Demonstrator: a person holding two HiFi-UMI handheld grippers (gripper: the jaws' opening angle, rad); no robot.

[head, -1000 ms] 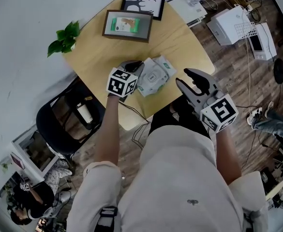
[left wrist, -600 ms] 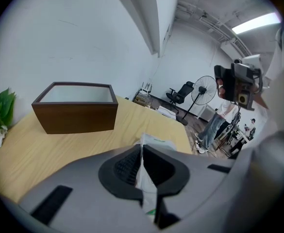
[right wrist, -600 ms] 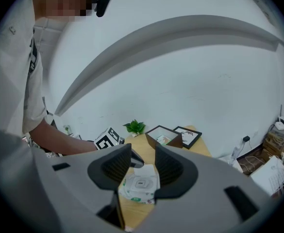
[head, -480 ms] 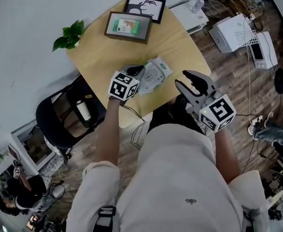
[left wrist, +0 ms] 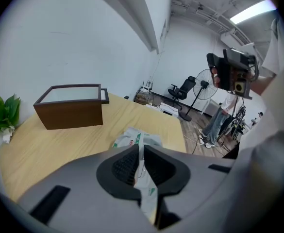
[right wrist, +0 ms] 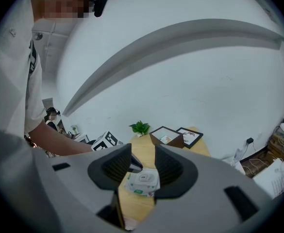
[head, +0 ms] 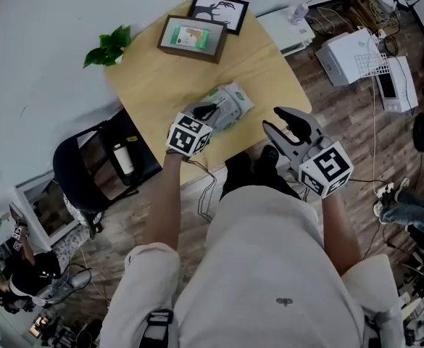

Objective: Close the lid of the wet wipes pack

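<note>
Left gripper (head: 205,112) and wet wipes pack (head: 232,101) shifted further onto the table (head: 269,64), toward the picture frames, vs a second ago. Right gripper (head: 275,119) barely changed.

Pack: soft, white/grey wrapper with green print, white lid on top. In the right gripper view the lid looks flat down. It sits near the table's near edge, one end raised at the left gripper.

Left gripper: jaws nearly together and easing apart, with the pack's wrapper edge pinched between the pads. Right gripper: jaws wide, nothing in them, held off the table edge above the person's lap and well apart from the pack.

Surface: light wood tabletop with rounded corners. Dark-framed picture (head: 191,38) with green image and black-framed picture (head: 219,11) are at the far side, just beside each other. Small green plant (head: 109,46) is at the far left corner.

Room: white wall and wood-plank floor (head: 356,129). Black chair (head: 81,172) with a bottle (head: 122,158) on it is left of the table. White boxy devices (head: 349,49) and cables are on the floor at right. Standing fan (left wrist: 205,87) is in the background.
</note>
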